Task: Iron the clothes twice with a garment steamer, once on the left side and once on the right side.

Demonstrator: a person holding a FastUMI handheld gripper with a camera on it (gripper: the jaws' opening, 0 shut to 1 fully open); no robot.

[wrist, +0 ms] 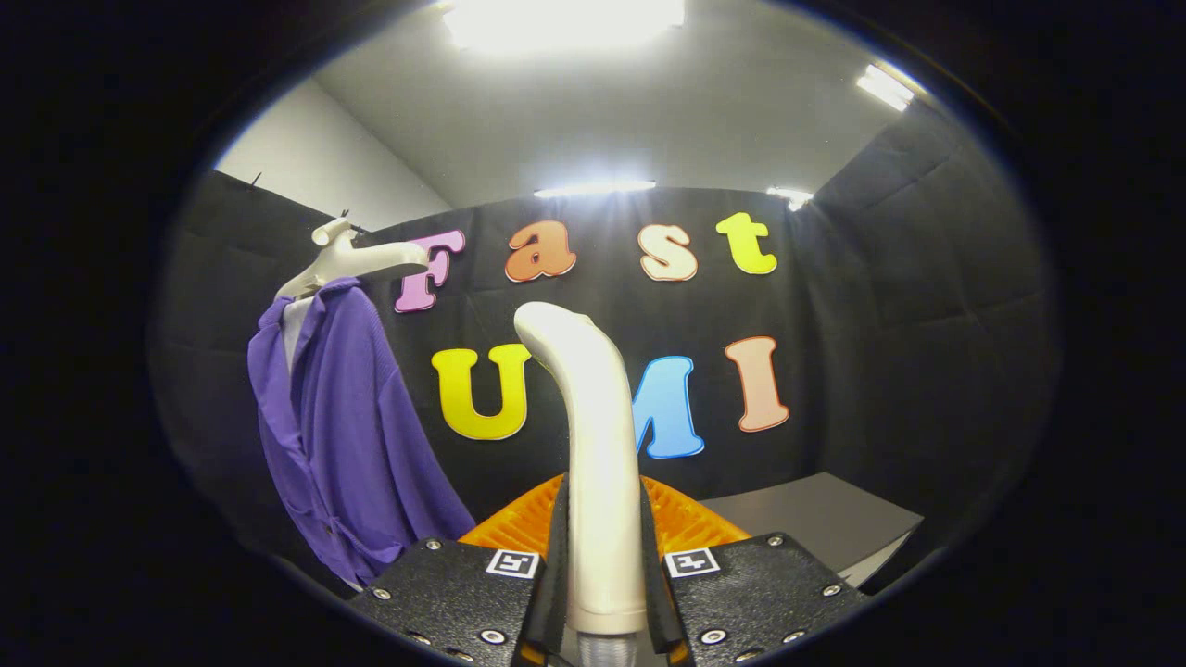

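The gripper (602, 565) sat at the bottom centre of the frame, its two black fingers (547, 574) pressed against either side of the garment steamer (598, 463), clamping its white handle between them. The steamer rose upright from between the fingers through the middle of the frame, and its rounded head curved over toward the left near the centre. Behind the fingers and the handle, an orange ribbed surface (690, 523) showed low in the frame, and a grey table top (815, 519) lay beyond it toward the lower right. The purple garment (347, 435) hung in the left part of the frame, draped on a white hanger form (347, 261) at the upper left, well apart from the steamer's head. Ceiling lights (565, 18) glowed along the top.
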